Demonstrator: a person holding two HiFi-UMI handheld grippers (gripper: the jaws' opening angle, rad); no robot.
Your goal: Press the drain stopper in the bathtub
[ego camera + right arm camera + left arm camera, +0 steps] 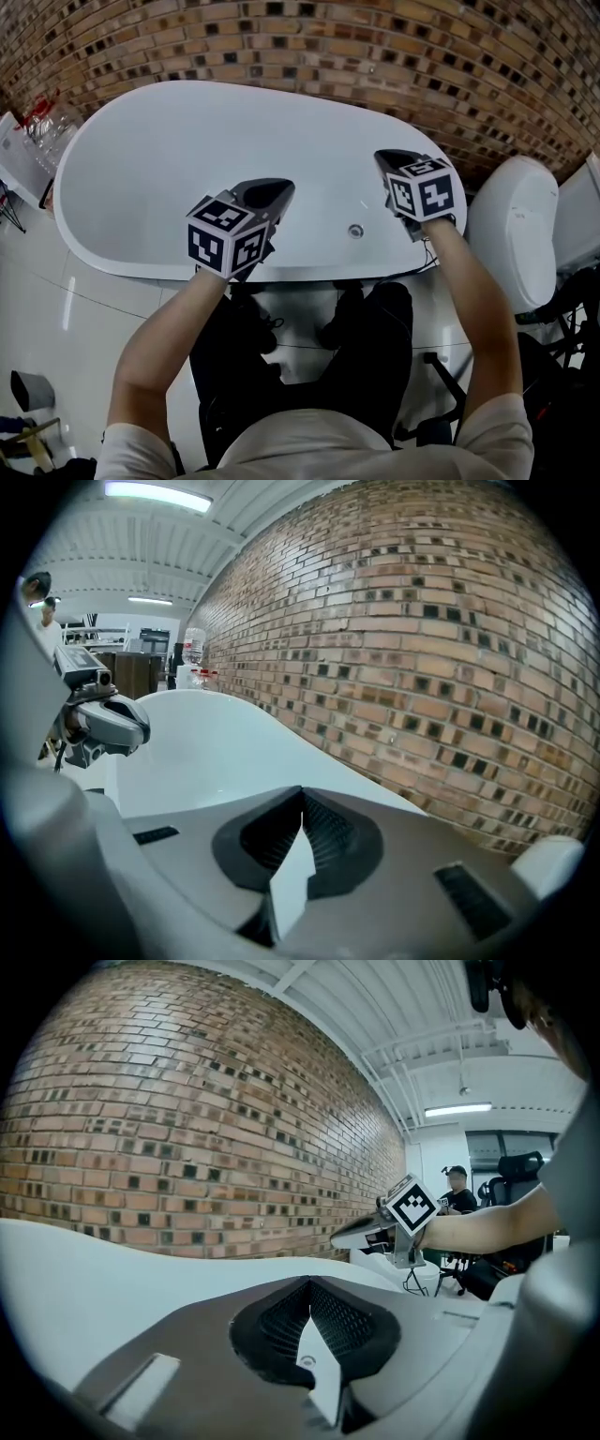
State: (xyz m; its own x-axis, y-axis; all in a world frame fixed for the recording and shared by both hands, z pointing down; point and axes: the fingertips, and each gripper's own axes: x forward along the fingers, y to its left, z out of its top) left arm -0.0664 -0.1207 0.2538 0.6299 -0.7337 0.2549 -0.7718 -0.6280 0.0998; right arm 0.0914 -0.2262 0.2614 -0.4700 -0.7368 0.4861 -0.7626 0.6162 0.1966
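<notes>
Near rim of the white bathtub (159,141): small round drain stopper (355,231), lying between the two tools. Left gripper (270,193) clenched on nothing, over the near rim. Right gripper (394,161) also clenched, empty, just beyond the stopper. Judgement: the right is better placed. Set its closed tip square on the stopper's centre and push straight down; the glossy tub invites skidding.

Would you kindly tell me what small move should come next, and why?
Probably bring the right tool back and down toward the drain stopper: its jaws are shut, it hovers above the bathtub, and the stopper lies just to its left, not yet touched.
</notes>
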